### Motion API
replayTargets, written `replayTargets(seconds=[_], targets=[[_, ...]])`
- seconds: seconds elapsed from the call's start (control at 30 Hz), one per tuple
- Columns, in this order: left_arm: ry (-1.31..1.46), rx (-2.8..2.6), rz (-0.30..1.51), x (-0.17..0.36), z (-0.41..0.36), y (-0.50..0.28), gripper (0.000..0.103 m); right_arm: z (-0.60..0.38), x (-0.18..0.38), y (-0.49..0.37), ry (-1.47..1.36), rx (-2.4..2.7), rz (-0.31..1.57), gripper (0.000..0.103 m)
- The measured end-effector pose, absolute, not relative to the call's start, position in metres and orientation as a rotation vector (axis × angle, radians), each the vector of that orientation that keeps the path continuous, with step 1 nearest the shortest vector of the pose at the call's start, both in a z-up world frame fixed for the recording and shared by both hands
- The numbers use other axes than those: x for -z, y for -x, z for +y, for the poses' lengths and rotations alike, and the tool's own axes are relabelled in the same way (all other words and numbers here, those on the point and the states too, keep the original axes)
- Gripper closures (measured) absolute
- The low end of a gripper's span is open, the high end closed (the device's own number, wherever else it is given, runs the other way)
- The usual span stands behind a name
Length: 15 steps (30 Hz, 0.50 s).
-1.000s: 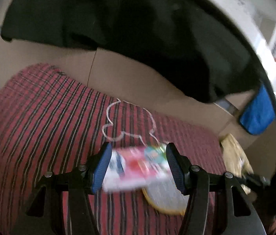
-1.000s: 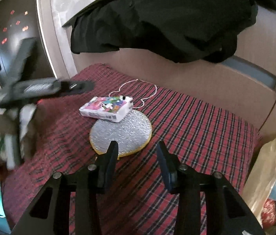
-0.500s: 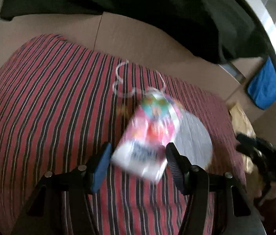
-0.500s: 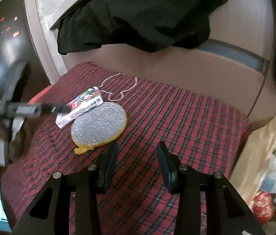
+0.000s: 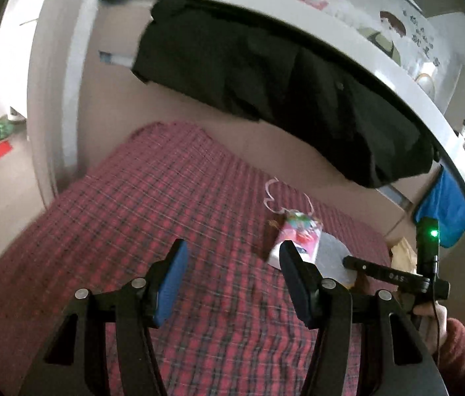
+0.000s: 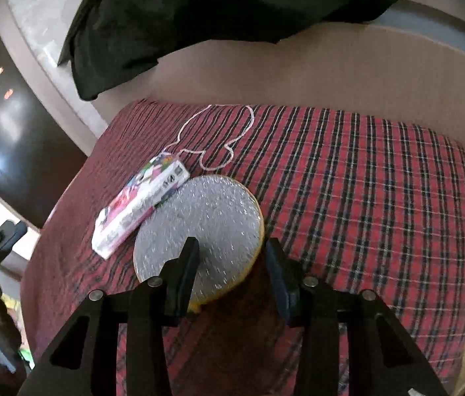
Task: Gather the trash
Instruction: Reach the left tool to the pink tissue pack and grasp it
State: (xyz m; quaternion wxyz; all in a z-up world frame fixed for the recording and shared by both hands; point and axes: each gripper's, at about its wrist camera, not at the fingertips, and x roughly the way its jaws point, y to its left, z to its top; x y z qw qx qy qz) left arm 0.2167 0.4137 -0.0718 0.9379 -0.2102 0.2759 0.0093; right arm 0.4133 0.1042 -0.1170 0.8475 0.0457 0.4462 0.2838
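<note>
The left hand-held gripper (image 5: 232,283), wide open and empty, has dropped the colourful flat carton (image 6: 140,211). The right hand-held gripper (image 6: 230,264), part-open and empty, has closed in on the round silver foil disc (image 6: 209,224), likely the next trash.

Near edge of the silver round pad (image 6: 212,227) hidden behind right gripper (image 6: 230,264) fingers. In left wrist view, colourful box (image 5: 298,236) partly covered by a finger (image 5: 293,274) of left gripper (image 5: 232,280), print blurred, unreadable. Brown paper bag (image 5: 404,254) mostly blocked. Black garment (image 6: 219,10) cut off by top edge.
</note>
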Motion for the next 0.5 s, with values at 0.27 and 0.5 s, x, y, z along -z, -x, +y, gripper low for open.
replayTargets(seconds=[0.27, 0.5], targets=[[0.399, 0.012, 0.593, 0.085, 0.405, -0.23, 0.045, 0.135, 0.111, -0.414, -0.041, -0.595, 0.903, 0.085], [0.407, 0.129, 0.666, 0.096, 0.375, -0.275, 0.045, 0.112, 0.068, -0.388, 0.009, -0.676, 0.775, 0.091]])
